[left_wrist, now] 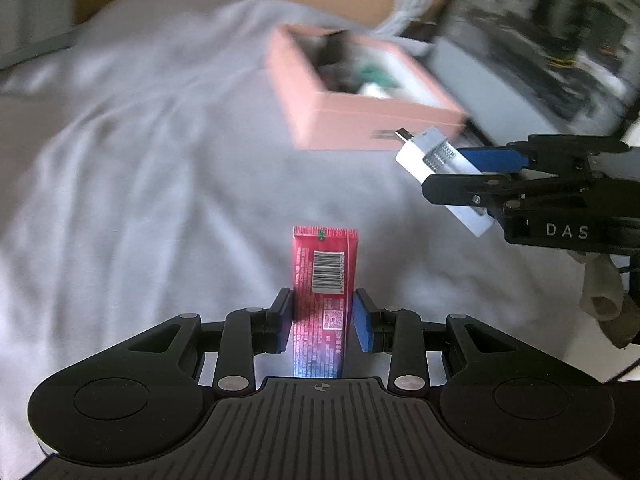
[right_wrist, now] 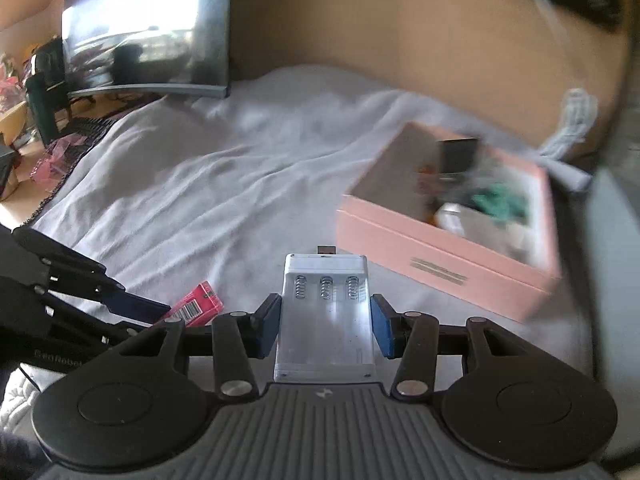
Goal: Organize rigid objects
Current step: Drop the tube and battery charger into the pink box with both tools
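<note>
My left gripper [left_wrist: 322, 320] is shut on a red packet with a barcode [left_wrist: 323, 280], held above the grey cloth. My right gripper [right_wrist: 325, 325] is shut on a white USB battery charger [right_wrist: 325, 312] with three springs showing. In the left wrist view the right gripper [left_wrist: 472, 172] holds the charger [left_wrist: 436, 160] just in front of the open pink box [left_wrist: 360, 120]. In the right wrist view the pink box [right_wrist: 440, 256] lies ahead to the right, with several items inside, and the red packet [right_wrist: 194, 306] shows at lower left in the left gripper's fingers [right_wrist: 132, 304].
A wrinkled grey cloth [right_wrist: 220, 184] covers the surface. A cardboard wall [right_wrist: 400, 40] stands behind. A dark monitor [right_wrist: 148, 32] is at the far left, and a white coiled cable [right_wrist: 572, 124] lies behind the box. Clutter [right_wrist: 32, 120] sits at the left edge.
</note>
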A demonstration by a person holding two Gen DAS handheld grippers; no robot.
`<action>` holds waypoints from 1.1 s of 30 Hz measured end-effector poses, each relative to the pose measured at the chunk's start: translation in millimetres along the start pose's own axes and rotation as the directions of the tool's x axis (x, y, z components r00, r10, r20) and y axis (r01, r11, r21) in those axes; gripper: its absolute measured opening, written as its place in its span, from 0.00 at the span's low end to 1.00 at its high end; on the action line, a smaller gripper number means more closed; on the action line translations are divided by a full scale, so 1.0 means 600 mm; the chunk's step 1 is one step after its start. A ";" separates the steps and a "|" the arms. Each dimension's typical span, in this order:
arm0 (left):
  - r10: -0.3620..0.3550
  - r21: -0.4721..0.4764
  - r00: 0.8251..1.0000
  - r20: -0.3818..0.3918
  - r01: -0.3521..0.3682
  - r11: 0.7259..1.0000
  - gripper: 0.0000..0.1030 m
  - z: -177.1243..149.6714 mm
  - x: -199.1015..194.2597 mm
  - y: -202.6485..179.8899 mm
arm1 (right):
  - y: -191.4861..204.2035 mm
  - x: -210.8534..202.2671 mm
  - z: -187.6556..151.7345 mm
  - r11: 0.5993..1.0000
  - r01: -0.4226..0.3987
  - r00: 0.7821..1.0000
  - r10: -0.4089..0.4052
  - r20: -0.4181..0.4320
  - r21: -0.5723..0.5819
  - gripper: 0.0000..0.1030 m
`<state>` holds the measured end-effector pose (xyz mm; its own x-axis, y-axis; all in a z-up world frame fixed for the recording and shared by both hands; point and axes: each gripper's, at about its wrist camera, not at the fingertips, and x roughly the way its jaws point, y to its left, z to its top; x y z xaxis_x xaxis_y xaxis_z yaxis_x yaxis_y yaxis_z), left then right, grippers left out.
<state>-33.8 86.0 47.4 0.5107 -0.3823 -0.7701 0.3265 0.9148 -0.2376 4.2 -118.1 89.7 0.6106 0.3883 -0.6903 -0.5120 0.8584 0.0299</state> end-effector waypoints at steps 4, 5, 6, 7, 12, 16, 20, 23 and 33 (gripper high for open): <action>-0.057 0.066 0.997 0.044 0.054 0.996 0.35 0.040 -0.007 -0.043 | -0.035 -0.052 -0.023 0.996 0.072 0.997 -0.073 0.021 0.053 0.46; -0.070 0.074 0.996 0.060 0.065 0.995 0.34 0.056 -0.011 -0.051 | -0.043 -0.061 -0.028 0.993 0.092 0.995 -0.094 0.026 0.067 0.46; -0.082 0.082 0.993 0.079 0.076 0.994 0.34 0.075 -0.014 -0.056 | -0.051 -0.071 -0.031 0.990 0.114 0.993 -0.117 0.032 0.083 0.46; -0.090 0.089 0.991 0.099 0.081 0.993 0.34 0.094 -0.016 -0.062 | -0.059 -0.077 -0.034 0.987 0.128 0.991 -0.132 0.037 0.095 0.46; -0.088 0.124 0.973 0.216 0.062 0.990 0.34 0.215 -0.022 -0.083 | -0.082 -0.110 -0.045 0.972 0.179 0.979 -0.191 0.069 0.151 0.46; -0.081 0.116 0.953 0.290 0.049 0.992 0.34 0.314 -0.010 -0.094 | -0.093 -0.117 -0.055 0.964 0.202 0.975 -0.215 0.057 0.175 0.46; -0.095 0.060 0.954 0.285 0.081 0.995 0.35 0.391 0.035 -0.090 | -0.099 -0.119 -0.059 0.954 0.217 0.972 -0.230 0.043 0.206 0.46; -0.048 0.020 0.958 0.282 0.044 0.999 0.34 0.411 0.075 -0.083 | -0.107 -0.118 -0.062 0.947 0.234 0.969 -0.247 0.031 0.219 0.46; 0.000 -0.049 0.964 0.267 0.014 0.999 0.34 0.331 0.068 -0.040 | -0.134 -0.114 -0.078 0.939 0.228 0.972 -0.234 -0.006 0.257 0.46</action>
<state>137.2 22.4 139.4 0.7043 -0.4034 -0.5841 0.2941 0.9147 -0.2771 -24.8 -229.2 100.8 0.7096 0.1747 -0.6826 -0.1866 0.9808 0.0569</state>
